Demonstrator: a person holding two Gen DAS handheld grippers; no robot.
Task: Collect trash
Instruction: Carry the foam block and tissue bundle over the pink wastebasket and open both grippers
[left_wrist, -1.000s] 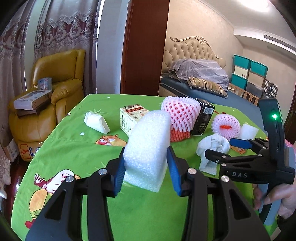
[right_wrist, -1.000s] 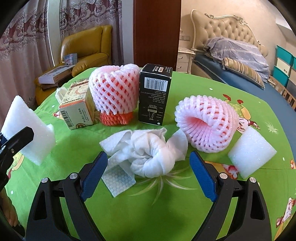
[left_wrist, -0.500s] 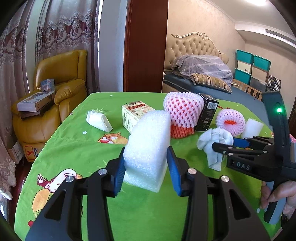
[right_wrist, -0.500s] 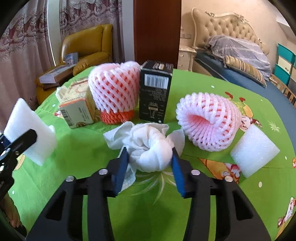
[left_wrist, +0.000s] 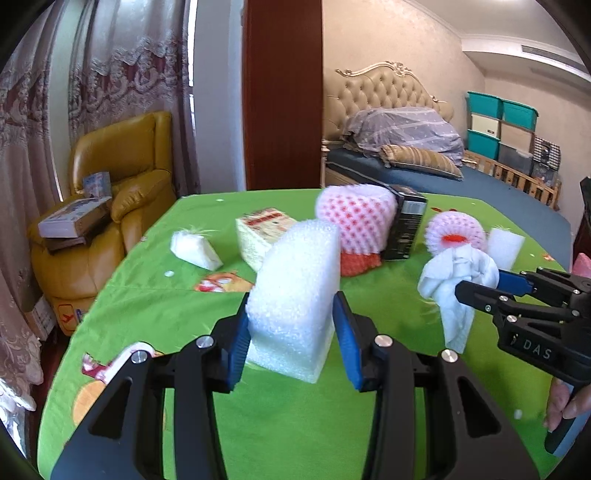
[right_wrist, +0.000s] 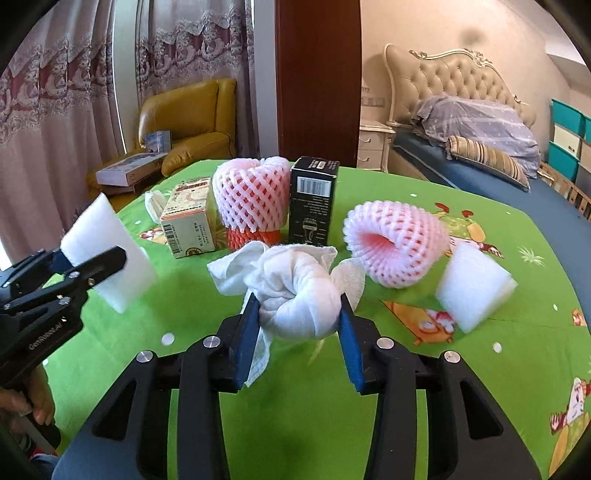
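Left wrist view: left tool (left_wrist: 291, 345) pinches white foam block (left_wrist: 295, 295) at frame centre, above the green counter (left_wrist: 155, 295).

Right wrist view: right tool (right_wrist: 295, 338), jaws just closed, pinches crumpled white tissue (right_wrist: 295, 291) at centre, lifted off the counter.

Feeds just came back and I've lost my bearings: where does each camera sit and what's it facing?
Left wrist: on the left tongs, looking across the green table toward the bed; they clamp a white foam block; right tongs enter at the right edge.
Right wrist: on the right tongs, facing likewise, clamped on a crumpled white tissue; left tongs at left.
Shared: black box.
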